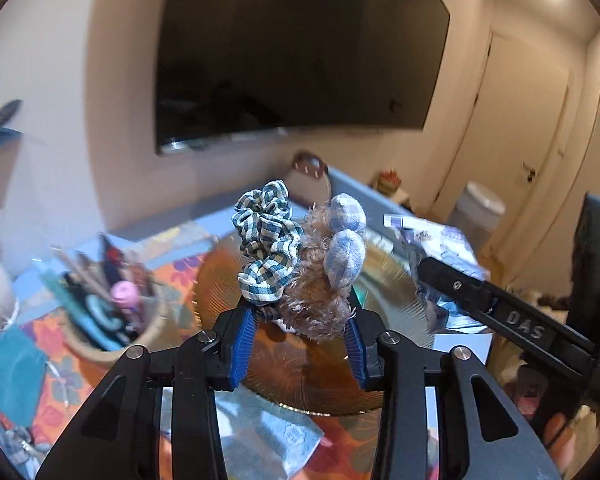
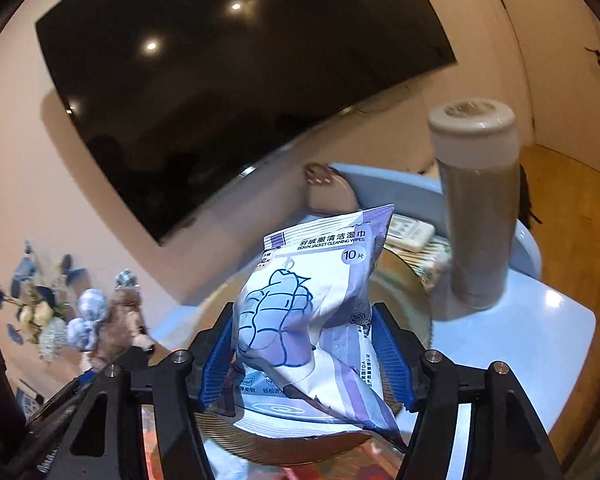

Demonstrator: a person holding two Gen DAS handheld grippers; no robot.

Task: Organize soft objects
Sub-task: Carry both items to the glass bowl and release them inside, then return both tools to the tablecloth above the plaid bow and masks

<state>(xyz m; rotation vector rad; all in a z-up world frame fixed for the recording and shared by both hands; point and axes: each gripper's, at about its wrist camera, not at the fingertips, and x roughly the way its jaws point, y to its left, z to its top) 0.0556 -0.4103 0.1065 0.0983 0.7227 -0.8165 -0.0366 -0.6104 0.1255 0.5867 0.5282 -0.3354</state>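
My left gripper (image 1: 300, 344) is shut on a bundle: a fuzzy brown plush toy (image 1: 320, 300) with blue checked ears and a blue-and-white gingham scrunchie (image 1: 267, 248). It holds them above a round amber plate (image 1: 300, 376). My right gripper (image 2: 308, 356) is shut on a white and purple pack of cleaning wipes (image 2: 312, 312), lifted over the same plate (image 2: 404, 296). The plush toy also shows at the left of the right wrist view (image 2: 119, 320). The right gripper's arm (image 1: 500, 312) reaches in from the right of the left wrist view.
A round basket (image 1: 111, 320) of small items stands left of the plate on a floral cloth (image 1: 59, 380). A teal pouch (image 1: 11, 372) lies at far left. A tall cylinder with a white cap (image 2: 476, 208) stands on the light-blue table (image 2: 540, 344). A dark TV (image 1: 291, 52) hangs behind.
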